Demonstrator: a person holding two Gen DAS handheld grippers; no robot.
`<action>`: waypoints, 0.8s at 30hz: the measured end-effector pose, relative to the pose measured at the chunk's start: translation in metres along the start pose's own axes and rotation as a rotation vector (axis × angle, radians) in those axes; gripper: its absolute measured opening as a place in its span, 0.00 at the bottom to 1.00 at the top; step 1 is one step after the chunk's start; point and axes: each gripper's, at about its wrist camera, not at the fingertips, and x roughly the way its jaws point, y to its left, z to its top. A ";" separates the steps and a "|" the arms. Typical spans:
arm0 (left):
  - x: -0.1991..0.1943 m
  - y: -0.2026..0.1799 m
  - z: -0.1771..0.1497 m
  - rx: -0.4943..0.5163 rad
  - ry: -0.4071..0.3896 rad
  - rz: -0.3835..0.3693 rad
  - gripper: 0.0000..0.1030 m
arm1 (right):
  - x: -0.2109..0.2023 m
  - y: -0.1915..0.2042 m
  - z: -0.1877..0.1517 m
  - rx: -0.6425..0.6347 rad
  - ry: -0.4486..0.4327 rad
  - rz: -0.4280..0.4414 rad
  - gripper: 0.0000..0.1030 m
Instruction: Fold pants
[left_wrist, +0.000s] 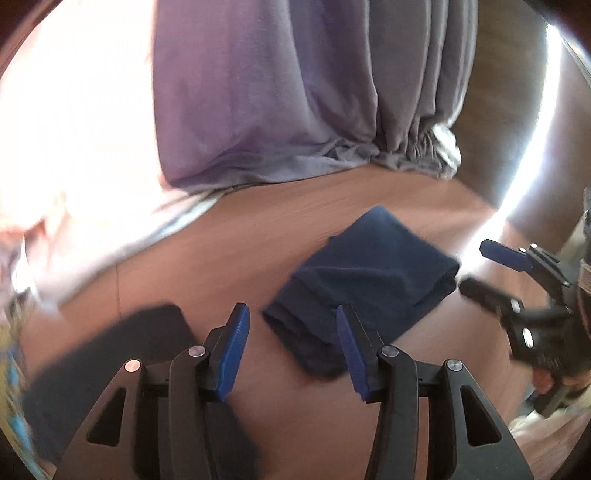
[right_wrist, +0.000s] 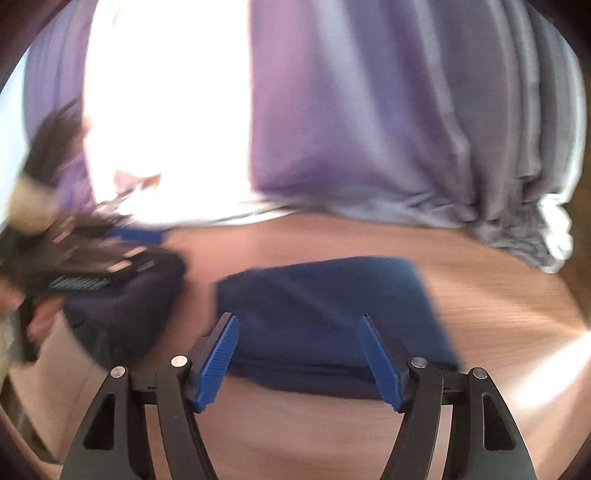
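Left gripper (left_wrist: 293, 325), nearest the lens: blue-padded jaws stood apart, nothing between the pads, hovering above the desk (left_wrist: 258, 240).

Folded pants (left_wrist: 364, 288), dark navy: lay flat on the desk just beyond the left jaws, a compact oblong bundle. In the left wrist view its long axis ran from 7 o'clock to 1 o'clock, stacked layer edges showing at the 7 o'clock end. In the right wrist view the same bundle (right_wrist: 328, 306) lay crosswise, long axis from 9 to 3 o'clock, its near folded edge partly hidden behind the jaws.

Right gripper (right_wrist: 299, 354): jaws stood wide apart, empty, over the near edge of the pants. Seen from the left view at 3 o'clock, it was clear of the bundle's corner.

Dark cloth heap (right_wrist: 122, 306): at 9 o'clock in the right view, blurred, kind not discernible; the left gripper above it was smeared by motion.

Desk: brown wood grain, glare streak at 3 o'clock.

Curtain (left_wrist: 277, 92): lilac-grey, gathered at the hem beyond the desk; window light at 10 o'clock washed out everything there.
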 end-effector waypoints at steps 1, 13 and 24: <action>0.002 -0.003 -0.004 -0.041 0.001 0.000 0.46 | -0.004 -0.015 -0.001 0.024 -0.013 -0.032 0.68; 0.050 -0.028 -0.038 -0.309 0.072 0.041 0.38 | 0.024 -0.104 -0.037 0.076 0.104 -0.137 0.68; 0.076 -0.027 -0.032 -0.365 0.116 0.098 0.34 | 0.061 -0.125 -0.052 0.054 0.215 -0.074 0.68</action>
